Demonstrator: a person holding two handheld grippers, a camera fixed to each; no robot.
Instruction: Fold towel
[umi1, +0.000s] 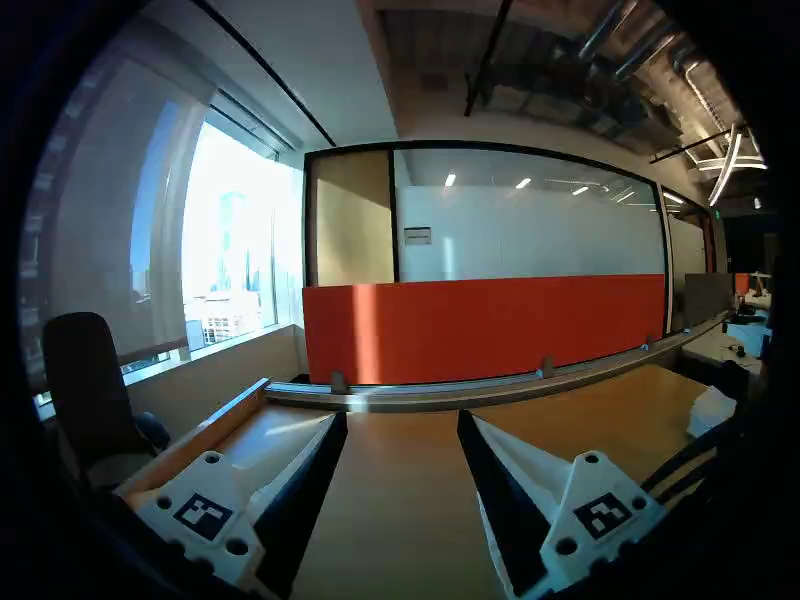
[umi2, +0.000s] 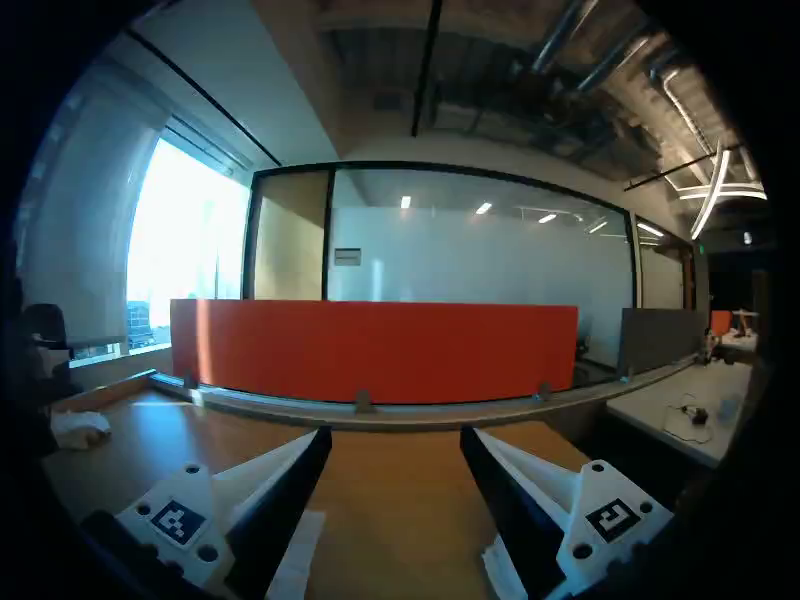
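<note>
My left gripper (umi1: 400, 420) is open over the wooden desk (umi1: 400, 500), with only bare wood showing between its white fingers (umi1: 290, 460). My right gripper (umi2: 395, 435) is also open above the desk (umi2: 400, 500). White towel cloth (umi2: 300, 555) shows low in the right gripper view, beside the left finger, and another bit of it (umi2: 497, 568) lies by the right finger. Neither finger presses on it. A white lump (umi1: 712, 408) sits at the desk's right edge in the left gripper view; I cannot tell whether it is cloth or a hand.
An orange partition (umi1: 480, 330) on a metal rail (umi1: 450, 390) closes off the far side of the desk. A dark office chair (umi1: 85, 395) stands by the window on the left. Another desk (umi2: 690, 400) with small items lies to the right. A white bundle (umi2: 80, 428) rests at far left.
</note>
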